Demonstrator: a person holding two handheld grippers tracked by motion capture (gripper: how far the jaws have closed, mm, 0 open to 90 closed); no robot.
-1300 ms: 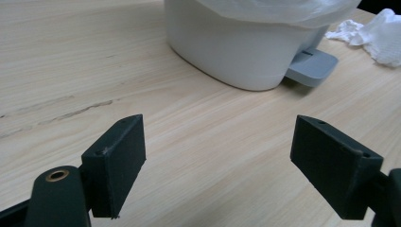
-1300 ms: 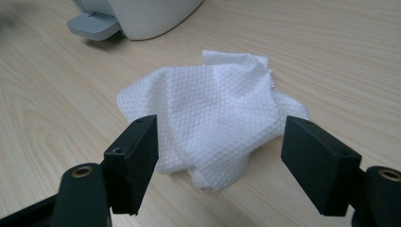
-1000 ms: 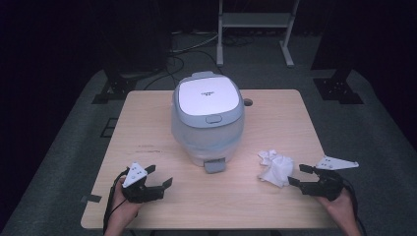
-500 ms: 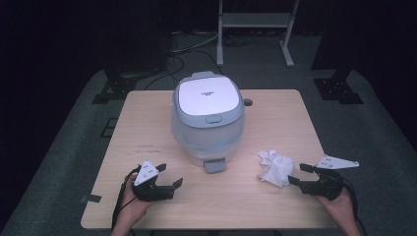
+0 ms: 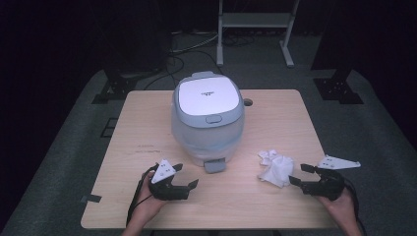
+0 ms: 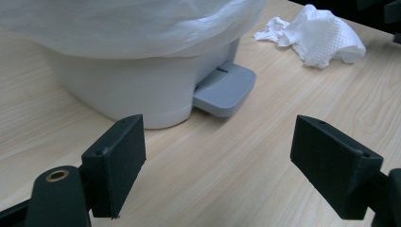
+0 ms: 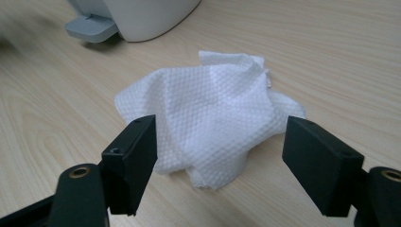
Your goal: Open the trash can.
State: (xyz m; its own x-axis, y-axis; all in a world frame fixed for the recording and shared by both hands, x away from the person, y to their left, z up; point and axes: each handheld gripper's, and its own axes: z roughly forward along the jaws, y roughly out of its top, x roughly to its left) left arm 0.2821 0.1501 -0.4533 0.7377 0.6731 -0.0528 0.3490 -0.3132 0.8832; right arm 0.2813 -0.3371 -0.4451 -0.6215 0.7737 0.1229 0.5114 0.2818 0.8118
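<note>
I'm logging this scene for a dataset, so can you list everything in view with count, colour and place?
Pedal bin: one, white with grey lid and a clear liner, centre of the table.
Pedal: one, grey, at the bin's near foot.
Crumpled paper towel: one, white, on the table right of the bin, just ahead of the right gripper.
Table: one, light wood.
Metal stand: one, pale grey, on the floor behind the table.
Left gripper: one, black, jaws open, near the front edge, pointing at the pedal.
Right gripper: one, black, jaws open, facing the towel.
</note>
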